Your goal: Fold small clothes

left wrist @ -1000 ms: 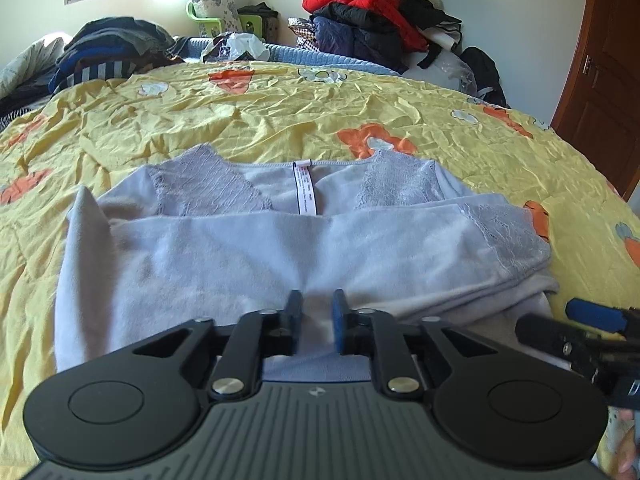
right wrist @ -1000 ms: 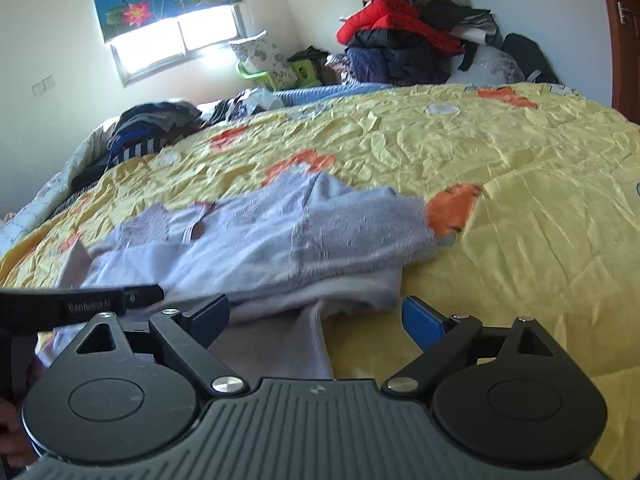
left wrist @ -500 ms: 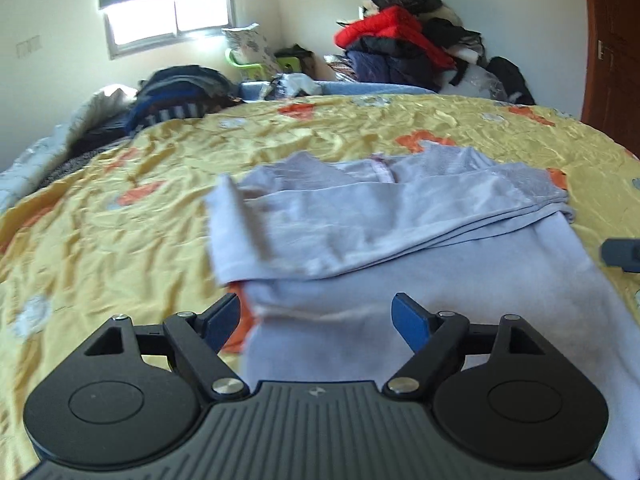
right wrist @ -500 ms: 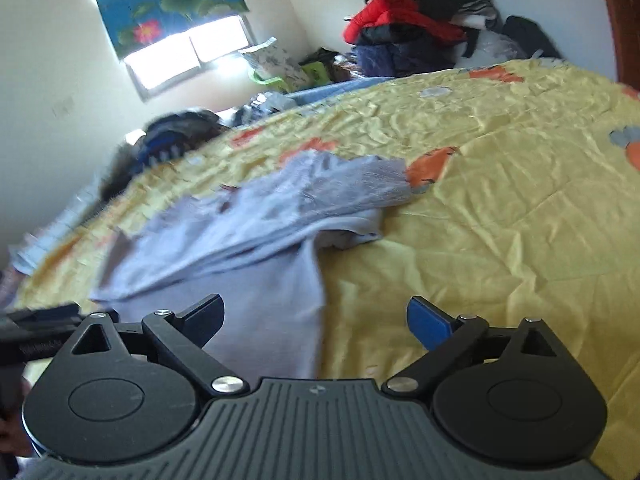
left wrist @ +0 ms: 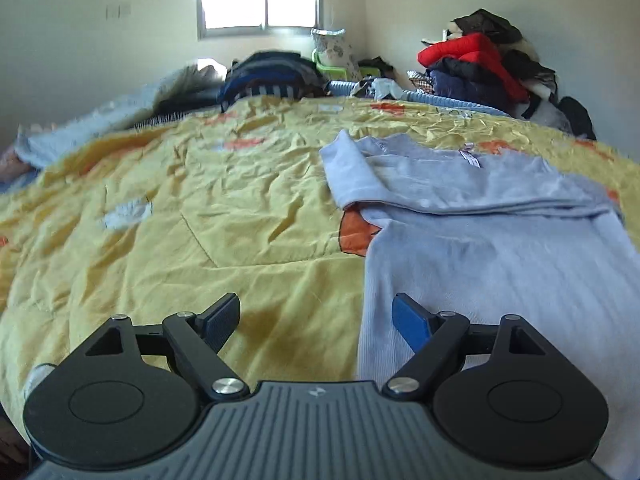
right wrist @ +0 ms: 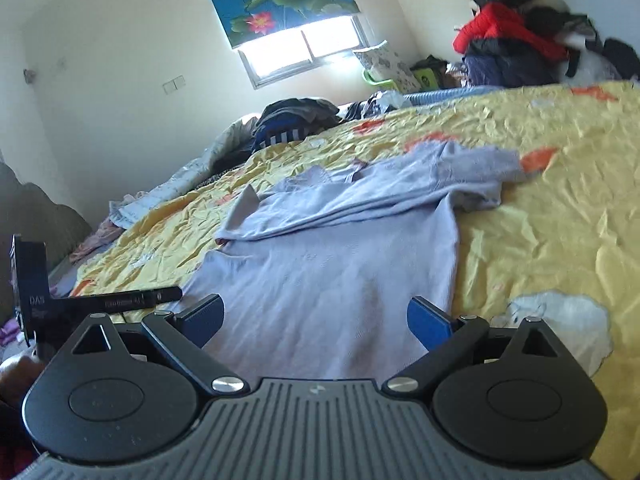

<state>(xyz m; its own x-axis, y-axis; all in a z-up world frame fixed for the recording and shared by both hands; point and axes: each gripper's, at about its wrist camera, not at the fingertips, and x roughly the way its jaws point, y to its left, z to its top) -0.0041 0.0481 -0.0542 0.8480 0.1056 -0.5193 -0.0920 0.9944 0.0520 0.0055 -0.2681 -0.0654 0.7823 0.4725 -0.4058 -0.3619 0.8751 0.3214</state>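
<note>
A pale lilac long-sleeved top (left wrist: 500, 248) lies on the yellow bedspread (left wrist: 180, 216), its sleeves folded across the chest and the lower part spread toward me. My left gripper (left wrist: 316, 318) is open and empty, over the bedspread at the top's left hem edge. In the right wrist view the same top (right wrist: 332, 256) fills the middle. My right gripper (right wrist: 316, 318) is open and empty, just above the hem. The left gripper's body (right wrist: 100, 300) shows at the left edge of that view.
Piles of dark and red clothes (left wrist: 476, 64) stand at the far right corner. More dark folded clothes (left wrist: 268, 74) lie at the head of the bed under the window (left wrist: 260, 10). A pale blanket (left wrist: 100, 124) lies bunched at the far left.
My left gripper let go of the top, opened, and swung left off the garment. My right gripper stayed open and drew back toward the hem. The sleeves now lie folded across the top.
</note>
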